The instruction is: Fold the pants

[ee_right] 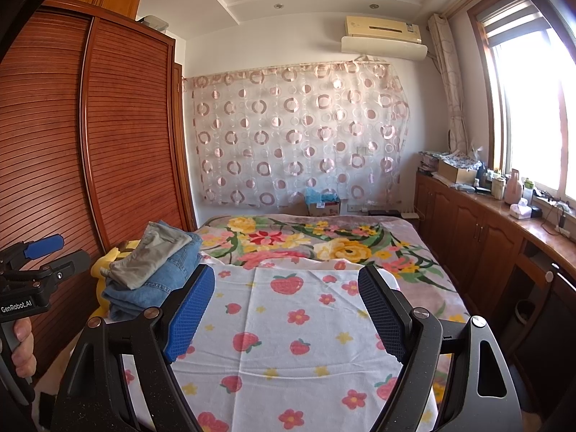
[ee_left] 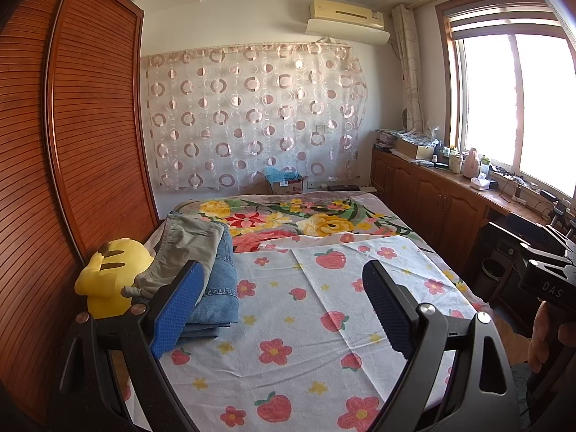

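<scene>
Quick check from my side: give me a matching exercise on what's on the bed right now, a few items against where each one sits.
Items:
1. grey pants
2. blue jeans
3. yellow plush toy
4. strawberry sheet

Places:
A. squeezed between the clothes pile and the wardrobe
B. spread flat under both open tools
C. top of the folded pile
D. bottom of the folded pile

Pairs: 1-C, 2-D, 3-A, 4-B
</scene>
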{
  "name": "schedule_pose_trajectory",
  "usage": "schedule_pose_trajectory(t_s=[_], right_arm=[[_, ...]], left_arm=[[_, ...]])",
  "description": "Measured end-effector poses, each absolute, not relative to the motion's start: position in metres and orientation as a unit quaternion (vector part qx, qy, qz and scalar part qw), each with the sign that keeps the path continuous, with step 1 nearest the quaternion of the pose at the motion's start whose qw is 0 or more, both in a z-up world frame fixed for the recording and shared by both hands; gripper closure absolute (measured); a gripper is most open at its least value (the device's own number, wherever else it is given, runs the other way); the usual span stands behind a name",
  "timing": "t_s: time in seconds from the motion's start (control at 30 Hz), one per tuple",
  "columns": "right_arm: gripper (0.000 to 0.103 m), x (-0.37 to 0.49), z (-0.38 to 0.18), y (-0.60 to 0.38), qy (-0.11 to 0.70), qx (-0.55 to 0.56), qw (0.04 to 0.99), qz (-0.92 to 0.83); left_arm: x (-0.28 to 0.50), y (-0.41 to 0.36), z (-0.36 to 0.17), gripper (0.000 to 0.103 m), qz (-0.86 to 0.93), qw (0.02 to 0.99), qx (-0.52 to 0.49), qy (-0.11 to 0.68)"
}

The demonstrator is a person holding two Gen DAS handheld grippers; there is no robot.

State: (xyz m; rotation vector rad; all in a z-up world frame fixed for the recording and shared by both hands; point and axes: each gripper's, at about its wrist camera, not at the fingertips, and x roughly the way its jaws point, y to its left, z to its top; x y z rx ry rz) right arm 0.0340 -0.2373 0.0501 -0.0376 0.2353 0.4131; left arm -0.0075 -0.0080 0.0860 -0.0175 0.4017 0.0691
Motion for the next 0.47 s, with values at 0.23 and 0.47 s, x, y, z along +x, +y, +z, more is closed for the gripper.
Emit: schedule_pose_trajectory(t_s=[0.23, 0.47], right_arm=[[0.019, 0.0337, 0.0496, -0.2367, 0.117, -0.018, 0.972, 0.204], [0.019, 0.0337, 0.0491, -0.2362, 0.116, -0.018, 0.972, 0.204]], left_arm=[[-0.0070, -0.0088, 0.0858, 0.013, 0.034, 0.979, -0.009, 0.201], [-0.0069, -0.0092, 0.0858, 0.013, 0.033, 0.979, -0.009, 0.200]])
